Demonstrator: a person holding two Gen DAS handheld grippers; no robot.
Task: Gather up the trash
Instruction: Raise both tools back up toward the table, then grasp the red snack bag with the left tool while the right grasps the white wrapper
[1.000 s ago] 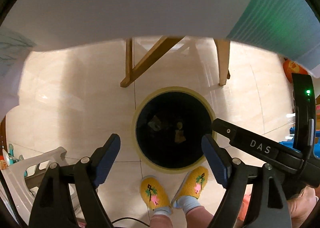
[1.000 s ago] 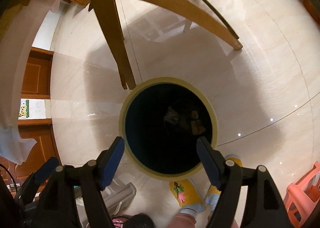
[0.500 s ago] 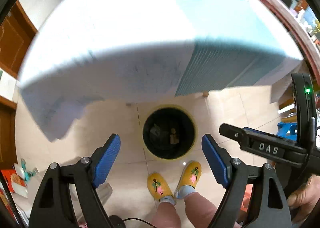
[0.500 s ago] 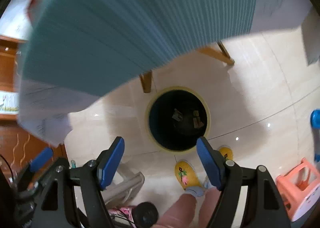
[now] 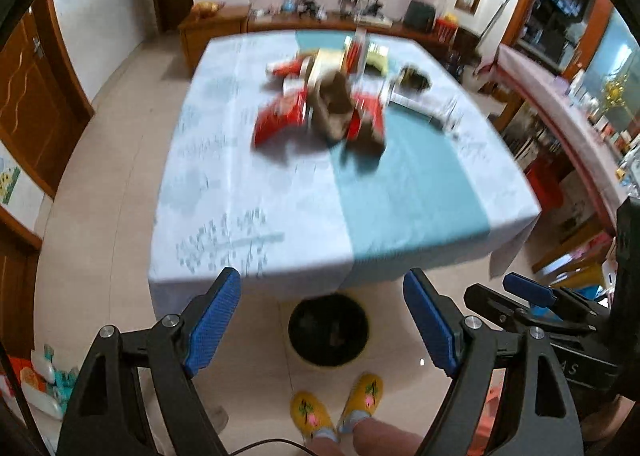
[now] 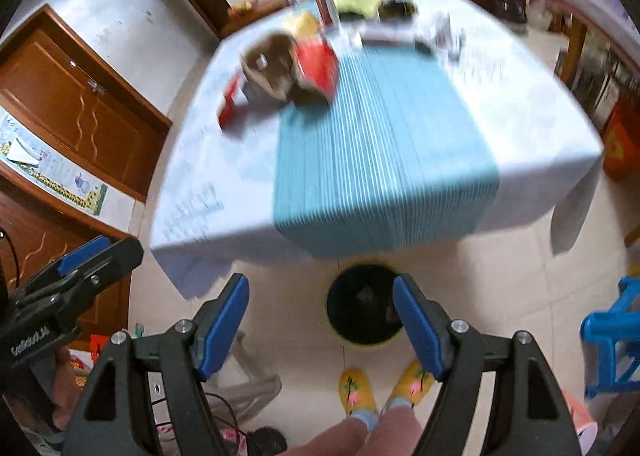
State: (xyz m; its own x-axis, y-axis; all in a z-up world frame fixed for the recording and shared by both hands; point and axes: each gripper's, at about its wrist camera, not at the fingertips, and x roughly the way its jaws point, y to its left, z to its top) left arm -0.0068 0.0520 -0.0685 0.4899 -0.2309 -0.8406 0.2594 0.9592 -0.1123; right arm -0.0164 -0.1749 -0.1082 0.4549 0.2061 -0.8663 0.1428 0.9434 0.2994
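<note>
Hovering above the near edge of the tabletop [image 5: 280, 192], the left gripper [image 5: 322, 320] has its blue fingers [image 5: 212, 326] spread wide with nothing between them. On the floor below, just past the person's yellow slippers [image 5: 338, 408], stands the black bin [image 5: 328, 330], partly tucked under the tabletop's near edge. The tabletop wears a pale cloth with a teal stripe [image 5: 404, 184] down its middle. The trash [image 5: 324, 108] lies in a blurred heap toward the far side: red wrappers to the left, crumpled brown paper in the middle, and yellow and dark pieces further right and back. Motion blur hides finer detail. The right gripper [image 6: 320, 324] hangs beside the left one, to its right, and also has its fingers [image 6: 418, 328] wide apart and empty. A blue stool [image 6: 612, 340] stands on the floor at the far right.
</note>
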